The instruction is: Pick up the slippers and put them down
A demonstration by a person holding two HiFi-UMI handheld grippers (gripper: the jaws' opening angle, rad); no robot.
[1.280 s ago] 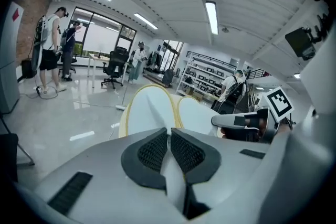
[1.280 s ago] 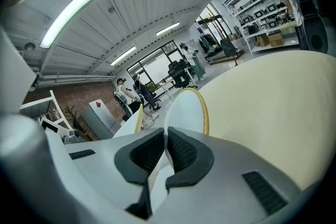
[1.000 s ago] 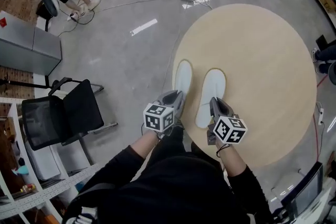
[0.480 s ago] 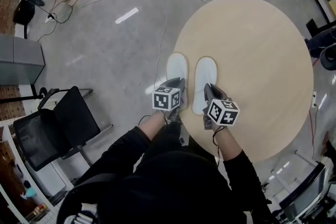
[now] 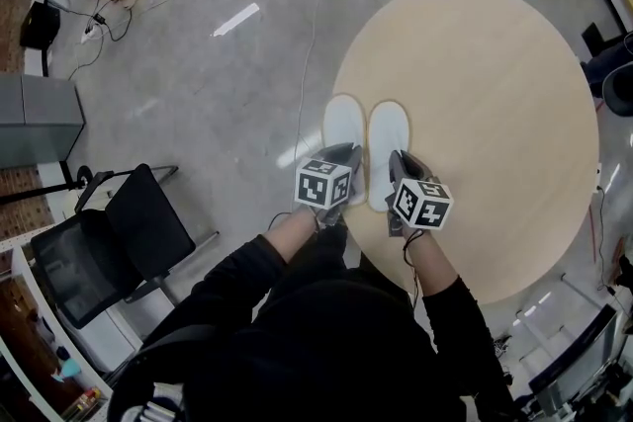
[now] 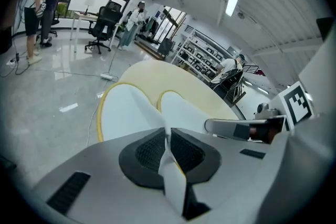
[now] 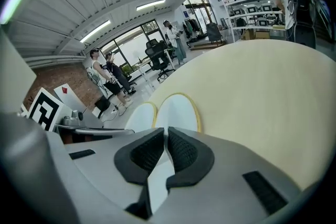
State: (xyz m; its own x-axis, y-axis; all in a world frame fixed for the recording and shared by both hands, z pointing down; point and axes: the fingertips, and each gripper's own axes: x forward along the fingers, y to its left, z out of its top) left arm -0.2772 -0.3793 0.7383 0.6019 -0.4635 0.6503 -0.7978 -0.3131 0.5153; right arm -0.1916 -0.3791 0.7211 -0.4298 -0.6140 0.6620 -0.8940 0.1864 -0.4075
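While both hands are reaching down toward the near edge of the round pale-wood table (image 5: 495, 94), the items are standing as follows.

Left tool (image 5: 346, 156) (image 6: 168, 136): the jaws are closing tight, with the black ribbed pads (image 6: 148, 150) pinching a thin white fold at the heel end of the left slipper (image 5: 342, 122) (image 6: 123, 113). Only that strip of material is showing between them.

Right tool (image 5: 396, 160) (image 7: 165, 149): the jaws are likewise pressing together, and their pads (image 7: 184, 152) are clamping the white heel edge of the right slipper (image 5: 388, 126) (image 7: 178, 110). A pale strip is running down through the narrow slit.

Slippers, pair: both are white with a yellow rim. They are lying side by side on the table's near-left part, toes pointing away from the person and inner edges just beside one another. The left one is sitting right at the table's edge, with grey floor (image 5: 218, 84) showing just beyond it. Whether the soles are resting fully on the table or hanging slightly above it cannot be told.

Surroundings: a black office chair (image 5: 109, 242) is standing on the floor to the person's left, well apart from the table.
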